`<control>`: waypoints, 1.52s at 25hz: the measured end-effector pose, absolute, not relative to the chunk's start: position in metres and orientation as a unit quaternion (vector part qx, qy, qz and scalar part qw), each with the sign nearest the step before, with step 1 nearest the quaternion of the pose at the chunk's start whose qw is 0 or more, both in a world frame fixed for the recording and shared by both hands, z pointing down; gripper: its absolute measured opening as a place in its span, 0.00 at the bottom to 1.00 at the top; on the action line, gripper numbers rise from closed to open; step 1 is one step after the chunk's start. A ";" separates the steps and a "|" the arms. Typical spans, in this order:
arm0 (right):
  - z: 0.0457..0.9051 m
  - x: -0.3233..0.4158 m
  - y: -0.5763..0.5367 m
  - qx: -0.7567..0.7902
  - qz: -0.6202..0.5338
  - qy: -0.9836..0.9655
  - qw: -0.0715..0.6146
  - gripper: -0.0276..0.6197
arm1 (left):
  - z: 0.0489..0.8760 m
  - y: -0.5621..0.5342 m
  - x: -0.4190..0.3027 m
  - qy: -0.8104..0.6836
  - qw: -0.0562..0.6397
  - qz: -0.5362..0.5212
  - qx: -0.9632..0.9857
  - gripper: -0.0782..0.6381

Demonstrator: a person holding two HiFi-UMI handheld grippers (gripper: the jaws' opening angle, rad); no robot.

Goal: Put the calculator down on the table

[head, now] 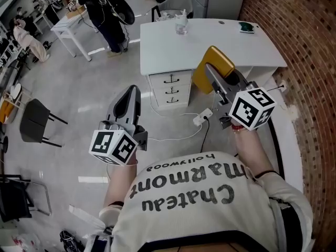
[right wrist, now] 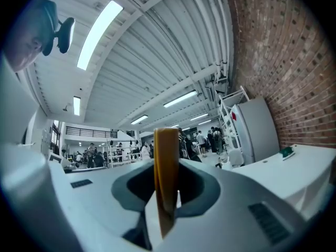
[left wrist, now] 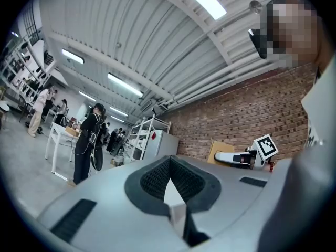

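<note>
The calculator [head: 212, 67] is a flat yellow slab, and my right gripper [head: 214, 80] is shut on it in mid-air, a little short of the white table [head: 210, 46]. In the right gripper view the calculator [right wrist: 166, 172] stands edge-on between the jaws of my right gripper [right wrist: 167, 193]. My left gripper [head: 131, 96] hangs over the floor at the left, shut with nothing in it. In the left gripper view the jaws of my left gripper [left wrist: 169, 164] are together, and my right gripper [left wrist: 239, 158] with the calculator [left wrist: 218, 150] shows at the right.
A clear cup [head: 181, 23] and a small green thing [head: 245, 28] stand on the table. Under it are a drawer unit [head: 170, 88] and a power strip [head: 202, 118] with cables. A brick wall [head: 304, 41] runs on the right. A person in black [head: 105, 9] stands beyond; a black chair [head: 35, 122] is left.
</note>
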State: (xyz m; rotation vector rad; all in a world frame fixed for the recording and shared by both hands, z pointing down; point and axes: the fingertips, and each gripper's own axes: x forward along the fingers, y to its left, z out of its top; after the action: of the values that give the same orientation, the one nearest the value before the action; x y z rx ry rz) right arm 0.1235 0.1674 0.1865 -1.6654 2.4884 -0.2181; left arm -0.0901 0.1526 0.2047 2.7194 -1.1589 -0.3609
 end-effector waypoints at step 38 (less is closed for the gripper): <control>0.272 0.106 -0.100 -0.579 -0.159 0.797 0.071 0.18 | 0.257 -0.135 -0.110 -0.376 0.116 -0.097 0.914 0.11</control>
State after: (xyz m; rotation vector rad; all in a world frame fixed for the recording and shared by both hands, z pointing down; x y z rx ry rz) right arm 0.1059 -0.1001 0.2715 -1.7411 2.3960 -0.4794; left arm -0.1095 -0.1353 0.2575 2.6773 -1.0996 -0.2826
